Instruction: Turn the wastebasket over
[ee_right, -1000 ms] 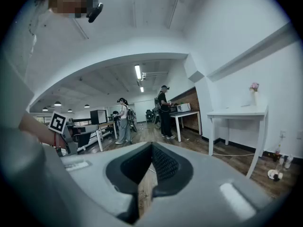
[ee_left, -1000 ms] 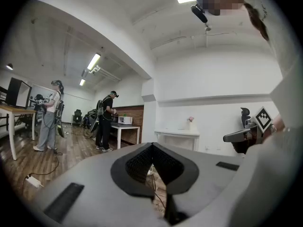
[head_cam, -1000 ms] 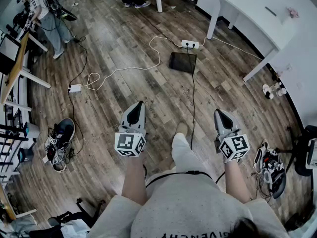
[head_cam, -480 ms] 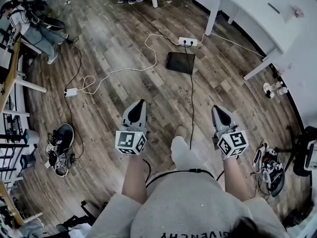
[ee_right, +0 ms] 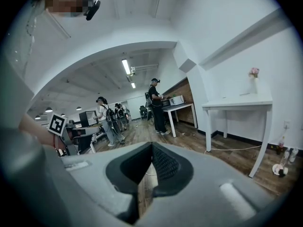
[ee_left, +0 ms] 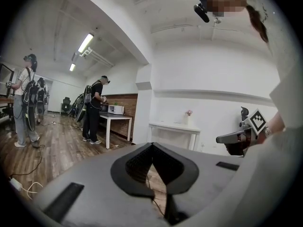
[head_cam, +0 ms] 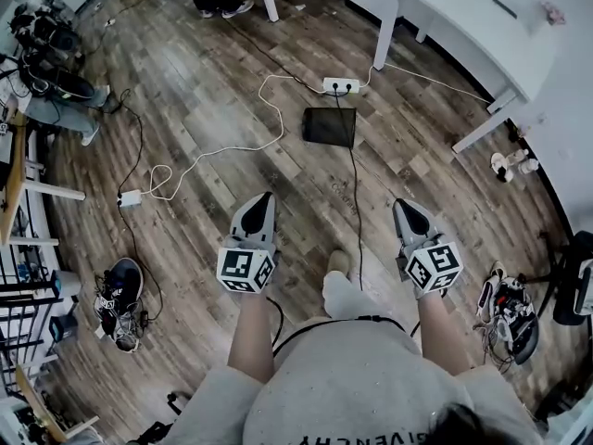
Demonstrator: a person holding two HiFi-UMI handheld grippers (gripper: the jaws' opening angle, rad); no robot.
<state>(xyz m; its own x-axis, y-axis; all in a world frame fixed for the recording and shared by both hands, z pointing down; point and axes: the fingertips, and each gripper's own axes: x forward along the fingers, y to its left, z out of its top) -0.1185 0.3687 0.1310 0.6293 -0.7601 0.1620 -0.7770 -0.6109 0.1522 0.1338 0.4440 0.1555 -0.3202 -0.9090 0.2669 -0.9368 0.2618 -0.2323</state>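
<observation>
Head view: left tongs (head_cam: 265, 197), right tongs (head_cam: 401, 206) both closed, empty; wood floor (head_cam: 204, 82) ahead; white table (head_cam: 463, 17) beyond

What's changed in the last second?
The person has moved on across the floor: in the head view the black pad and power strip slid left and the shoe slid down. Nothing was taken or let go. The left gripper and right gripper stay out front, jaws shut and empty.
</observation>
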